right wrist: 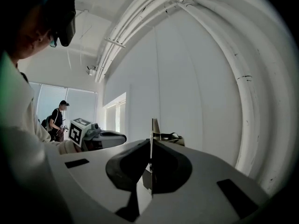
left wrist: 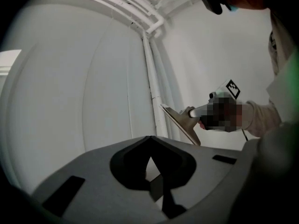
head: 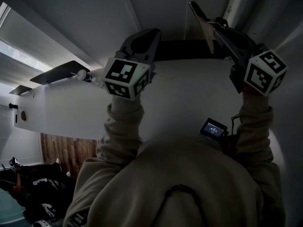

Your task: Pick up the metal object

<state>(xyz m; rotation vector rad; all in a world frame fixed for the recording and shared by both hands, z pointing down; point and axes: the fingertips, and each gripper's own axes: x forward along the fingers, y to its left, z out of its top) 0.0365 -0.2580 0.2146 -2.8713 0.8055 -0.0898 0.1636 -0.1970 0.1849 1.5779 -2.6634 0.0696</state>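
Note:
The metal object [head: 201, 23] is a flat, wedge-shaped plate. My right gripper [head: 217, 27] is shut on it and holds it up in the air at the upper right. In the right gripper view the plate [right wrist: 153, 127] stands edge-on between the closed jaws of the right gripper [right wrist: 150, 143]. The left gripper view shows that plate [left wrist: 180, 121] sticking out of the right gripper [left wrist: 194, 112]. My left gripper [head: 141, 41] is raised beside it on the left. Its jaws meet at the tips, with nothing between them [left wrist: 149, 141].
Both grippers point up at a white wall. White pipes [right wrist: 233, 59] run along it and down its corner [left wrist: 152, 78]. A small device with a lit screen [head: 213, 127] hangs at my chest. A person [right wrist: 58, 118] stands far off by a window.

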